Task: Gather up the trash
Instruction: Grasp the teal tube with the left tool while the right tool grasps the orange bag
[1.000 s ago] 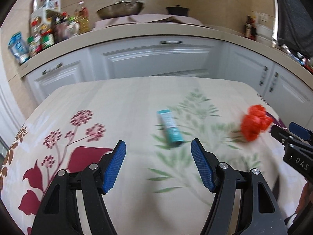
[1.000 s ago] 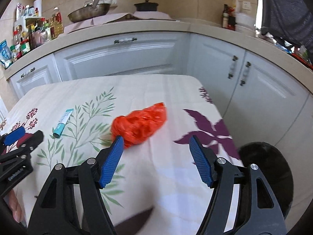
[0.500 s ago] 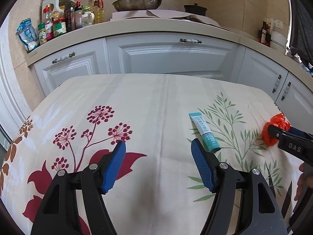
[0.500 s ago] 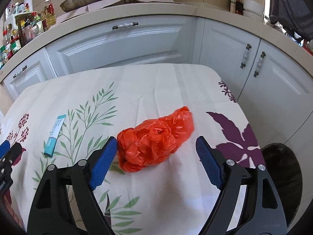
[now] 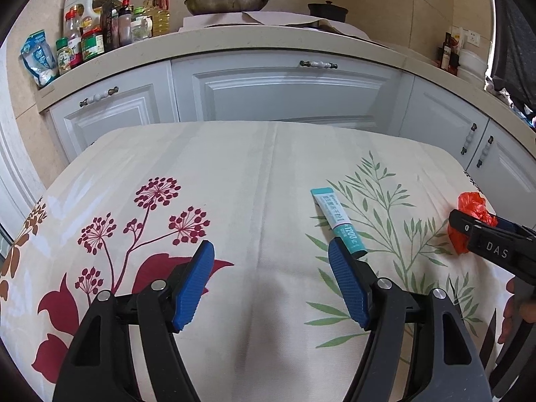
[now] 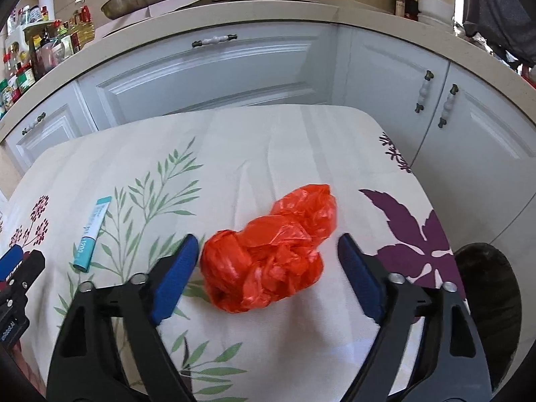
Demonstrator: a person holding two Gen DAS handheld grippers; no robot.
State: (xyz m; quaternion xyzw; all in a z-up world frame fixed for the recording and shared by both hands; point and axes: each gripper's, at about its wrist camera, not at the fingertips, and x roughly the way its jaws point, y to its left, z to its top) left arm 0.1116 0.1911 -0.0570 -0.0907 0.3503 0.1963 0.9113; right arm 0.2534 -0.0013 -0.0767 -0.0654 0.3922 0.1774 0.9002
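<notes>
— Trash first: what is nearest the right gripper [image 6: 264, 274]?

— The bag [image 6: 271, 251], a crumpled red plastic one. It lies on the cloth [image 6: 268, 140] between the two blue pads, and the jaws stand wide apart. The left pad [image 6: 172, 278] looks just beside the bag's edge; whether it touches I cannot tell. The right pad sits a little clear of it.

— So which step is this?

— My reading: the approach to the first pickup, with the grasp not yet made. The next move calls for closing the jaws on the thick, bunched part of the bag, low enough that the thin film does not slip out, then lifting.

— And the left gripper [image 5: 271, 281]?

— Open too, and empty, over bare cloth. The tube [image 5: 336, 221], teal and white, lies just past its right pad, off to one side and not between the jaws. That gripper would have to shift right and line up across the tube's narrow width.

— Where would the trash go?

— A dark round thing [image 6: 489, 288] sits low, off the table's right edge. It may be a bin, but I cannot be sure.

— Farther back?

— White cabinets [image 6: 214, 67], then a counter [image 5: 268, 38] with a pan and bottles. None of that belongs to the job.
</notes>
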